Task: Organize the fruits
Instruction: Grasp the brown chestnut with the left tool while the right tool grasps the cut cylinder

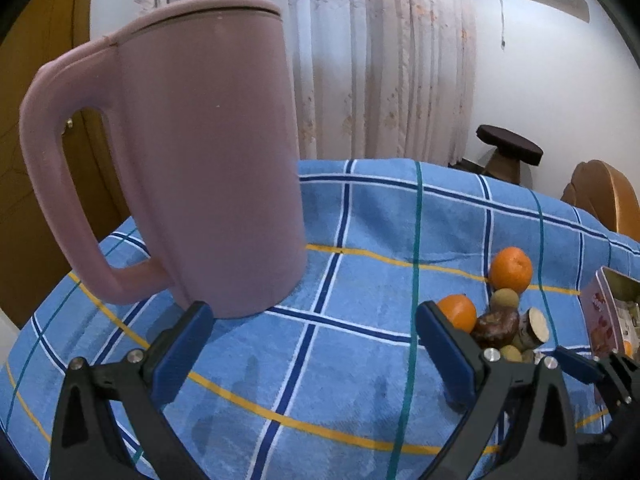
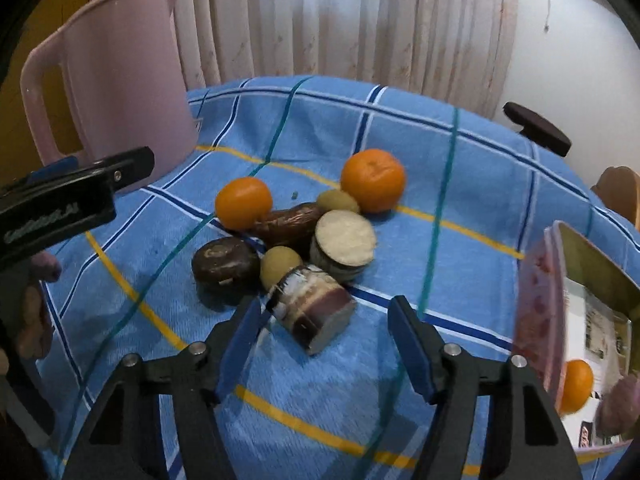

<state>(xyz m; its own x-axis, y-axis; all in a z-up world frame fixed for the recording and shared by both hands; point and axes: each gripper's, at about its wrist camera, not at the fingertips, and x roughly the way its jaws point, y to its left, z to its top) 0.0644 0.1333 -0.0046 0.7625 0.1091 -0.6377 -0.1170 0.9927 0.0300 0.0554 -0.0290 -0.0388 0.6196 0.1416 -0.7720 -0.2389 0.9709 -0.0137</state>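
A pile of fruit lies on the blue checked cloth [image 2: 472, 184]: two oranges [image 2: 373, 179] [image 2: 243, 202], a dark date [image 2: 290, 220], two small yellow-green fruits [image 2: 338, 200], a brown chestnut-like fruit [image 2: 224, 262] and two cut sugarcane pieces [image 2: 344, 248] [image 2: 314, 312]. My right gripper [image 2: 324, 340] is open, its jaws on either side of the nearer cane piece, not touching it. My left gripper [image 1: 316, 348] is open and empty over bare cloth, left of the pile [image 1: 498, 320]. An open pink box [image 2: 580, 320] at the right holds one orange [image 2: 576, 386].
A tall pink jug [image 1: 192, 160] stands on the cloth at the back left, close in front of the left gripper. The left gripper's body [image 2: 68, 200] shows at the left of the right wrist view. Curtains, a dark stool [image 1: 508, 144] and a chair stand beyond the table.
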